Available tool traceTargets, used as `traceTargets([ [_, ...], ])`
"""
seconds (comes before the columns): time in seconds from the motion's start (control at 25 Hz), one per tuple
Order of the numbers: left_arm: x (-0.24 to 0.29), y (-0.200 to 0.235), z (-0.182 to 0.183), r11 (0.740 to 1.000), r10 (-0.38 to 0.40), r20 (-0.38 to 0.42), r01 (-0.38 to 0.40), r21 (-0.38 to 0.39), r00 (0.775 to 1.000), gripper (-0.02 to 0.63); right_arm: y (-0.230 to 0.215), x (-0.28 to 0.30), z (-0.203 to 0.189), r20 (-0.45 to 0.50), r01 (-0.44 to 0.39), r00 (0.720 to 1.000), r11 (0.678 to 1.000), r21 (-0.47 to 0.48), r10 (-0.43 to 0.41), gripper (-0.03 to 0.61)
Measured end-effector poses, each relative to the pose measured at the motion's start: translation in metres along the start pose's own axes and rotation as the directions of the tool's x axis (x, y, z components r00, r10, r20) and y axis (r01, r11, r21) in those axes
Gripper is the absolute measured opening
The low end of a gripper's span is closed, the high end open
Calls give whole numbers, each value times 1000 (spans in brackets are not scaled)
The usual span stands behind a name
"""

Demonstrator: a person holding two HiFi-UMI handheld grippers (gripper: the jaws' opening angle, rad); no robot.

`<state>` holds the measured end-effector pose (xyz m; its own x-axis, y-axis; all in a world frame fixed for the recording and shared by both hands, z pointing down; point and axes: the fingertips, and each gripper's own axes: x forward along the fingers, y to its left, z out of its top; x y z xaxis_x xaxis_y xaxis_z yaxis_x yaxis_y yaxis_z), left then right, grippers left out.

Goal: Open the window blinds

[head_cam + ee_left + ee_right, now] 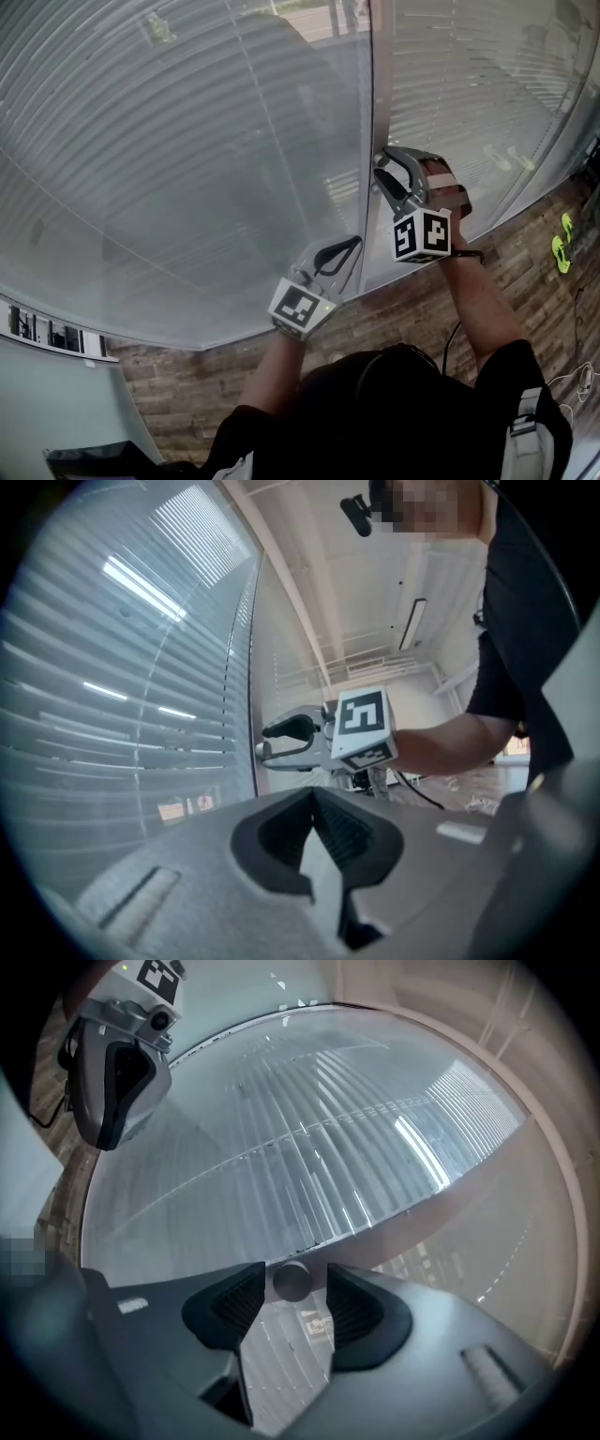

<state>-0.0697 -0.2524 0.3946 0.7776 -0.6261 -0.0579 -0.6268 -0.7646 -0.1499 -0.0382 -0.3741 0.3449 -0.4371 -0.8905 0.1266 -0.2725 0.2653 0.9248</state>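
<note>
In the head view the blinds (pixel 169 150) hang down over two window panes, with an upright frame post (pixel 379 84) between them and a wooden floor (pixel 525 291) below. The right tongs (pixel 380 161) are raised to that post, their tips right at it, and their marker cube (pixel 422 234) faces the camera. The left tongs (pixel 354 244) hang lower and to the left, near the blinds at the foot of the same post. Their jaws are drawn together into a closed loop with nothing in it. In the left gripper view those jaws meet at the tips and are empty. The slats fill the left side of this view, and the right tongs show further up by the post, held on a bare forearm (pixel 450 747). In the right gripper view the jaws stand apart with a small round knob (pixel 291 1282) between them, seen end on. A thin gap shows on each side of the knob, so the pads do not press on it. The slats spread wide behind, and the left tongs hang at the upper left of the view, jaws together.
</note>
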Motion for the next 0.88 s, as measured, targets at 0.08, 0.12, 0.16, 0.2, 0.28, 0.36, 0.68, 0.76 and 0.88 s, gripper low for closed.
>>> traceTargets([
  [0.08,-1,1,-2,1000,4,-11,-4,-1,1000,3,2,2,-1,-8,-1,1000,1000,-12,1,203],
  [0.12,-1,1,-2,1000,6,-12,-6,-1,1000,3,2,3,-1,-14,0,1000,1000,-19,-1,172],
  [0.16,-2,2,-2,1000,8,-8,-8,0,1000,3,2,3,-2,-20,1,1000,1000,-25,-2,131],
  [0.2,-2,2,-1,1000,10,-4,-10,0,1000,3,2,3,-2,-25,2,1000,1000,-27,-2,130],
  [0.28,-3,3,-1,1000,12,0,-12,-2,1000,3,2,4,-2,-29,3,1000,1000,-26,-3,129],
  [0.36,-3,3,-2,1000,12,-4,-12,-6,1000,3,2,4,-2,-27,5,1000,1000,-15,-5,129],
  [0.68,-2,1,3,1000,2,3,-2,-27,1000,3,-3,4,0,1,-3,1000,983,182,3,128],
  [0.76,-3,3,-1,1000,13,7,-13,-6,1000,3,-5,3,0,11,-2,1000,962,274,-1,129],
  [0.88,-4,0,-1,1000,14,-10,-14,-15,1000,5,-8,0,-1,31,-6,999,913,408,-7,129],
])
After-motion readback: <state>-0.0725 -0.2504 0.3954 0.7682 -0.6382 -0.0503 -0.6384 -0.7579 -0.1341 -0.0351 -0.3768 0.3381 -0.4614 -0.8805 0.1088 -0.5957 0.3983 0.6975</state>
